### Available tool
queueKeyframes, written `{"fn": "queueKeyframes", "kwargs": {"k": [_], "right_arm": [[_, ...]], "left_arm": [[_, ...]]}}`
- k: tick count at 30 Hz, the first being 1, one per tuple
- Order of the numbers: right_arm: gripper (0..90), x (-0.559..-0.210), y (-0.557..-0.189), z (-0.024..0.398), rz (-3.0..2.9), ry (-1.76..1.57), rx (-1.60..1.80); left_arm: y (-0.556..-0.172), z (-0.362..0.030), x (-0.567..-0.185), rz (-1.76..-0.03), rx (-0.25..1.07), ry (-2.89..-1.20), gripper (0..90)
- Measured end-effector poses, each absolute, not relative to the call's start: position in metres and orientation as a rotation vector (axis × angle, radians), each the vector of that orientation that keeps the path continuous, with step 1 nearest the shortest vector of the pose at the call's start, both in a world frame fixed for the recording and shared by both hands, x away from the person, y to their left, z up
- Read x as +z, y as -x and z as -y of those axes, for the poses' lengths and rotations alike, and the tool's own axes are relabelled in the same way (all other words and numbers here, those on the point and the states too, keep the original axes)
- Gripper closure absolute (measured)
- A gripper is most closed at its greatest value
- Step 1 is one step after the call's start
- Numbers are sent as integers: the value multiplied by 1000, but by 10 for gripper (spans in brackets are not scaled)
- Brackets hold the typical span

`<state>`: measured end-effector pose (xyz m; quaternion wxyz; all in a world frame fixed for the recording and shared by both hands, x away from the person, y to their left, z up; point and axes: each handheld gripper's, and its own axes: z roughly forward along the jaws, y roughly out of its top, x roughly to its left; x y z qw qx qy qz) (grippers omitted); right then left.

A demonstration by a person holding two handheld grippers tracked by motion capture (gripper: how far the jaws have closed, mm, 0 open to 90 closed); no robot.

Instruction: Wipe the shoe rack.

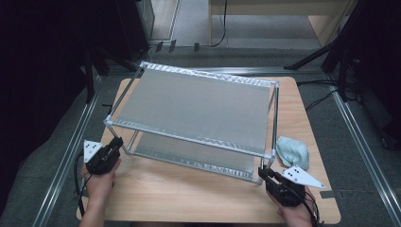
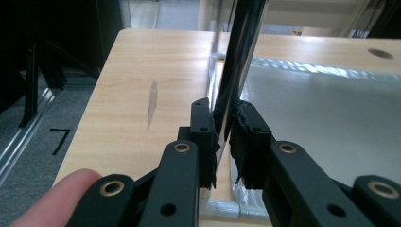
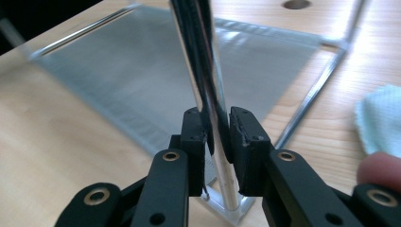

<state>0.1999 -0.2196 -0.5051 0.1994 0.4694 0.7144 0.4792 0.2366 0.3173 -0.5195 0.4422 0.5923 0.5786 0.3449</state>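
Gripping both near legs, I have the two-tier metal rack with silver tube frame and grey mesh shelves [image 1: 198, 111] standing upright on the pale wooden worktop [image 1: 189, 198]. Its long axis runs side to side across the worktop, skewed so the left end sits farther from me than the right. The near left leg rises close to the worktop's near left corner, the near right leg close to the near right corner.

My left gripper [image 1: 113, 147] comes in low from the near left corner, pointing forward and inward. In the left gripper view its tongs [image 2: 224, 137] are narrowed onto the chrome near left leg [image 2: 236, 61], pads pressed to the tube.

My right gripper [image 1: 265, 174] lies low at the near right corner, angled inward and away from me. In the right gripper view its tongs [image 3: 218, 137] clamp the chrome near right leg [image 3: 201, 66] just above the white corner foot [image 3: 227, 210].

Beyond the right hand, a crumpled pale green cloth [image 1: 293, 151] lies by the worktop's right edge, just clear of the rack.
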Motion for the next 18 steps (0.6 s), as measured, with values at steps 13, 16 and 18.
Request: {"fn": "queueKeyframes", "kwargs": {"k": [13, 16, 18], "right_arm": [[734, -491, -240, 213, -1922, -1435, 1333], [785, -486, -251, 206, -1902, -1479, 1323], [793, -486, -256, 202, -1889, -1463, 1330]], "left_arm": [[-179, -318, -511, -1481, 798, -1509, 802], [-166, -314, -512, -1487, 812, -1506, 806], [-155, -310, -514, -1486, 834, -1500, 807]]}}
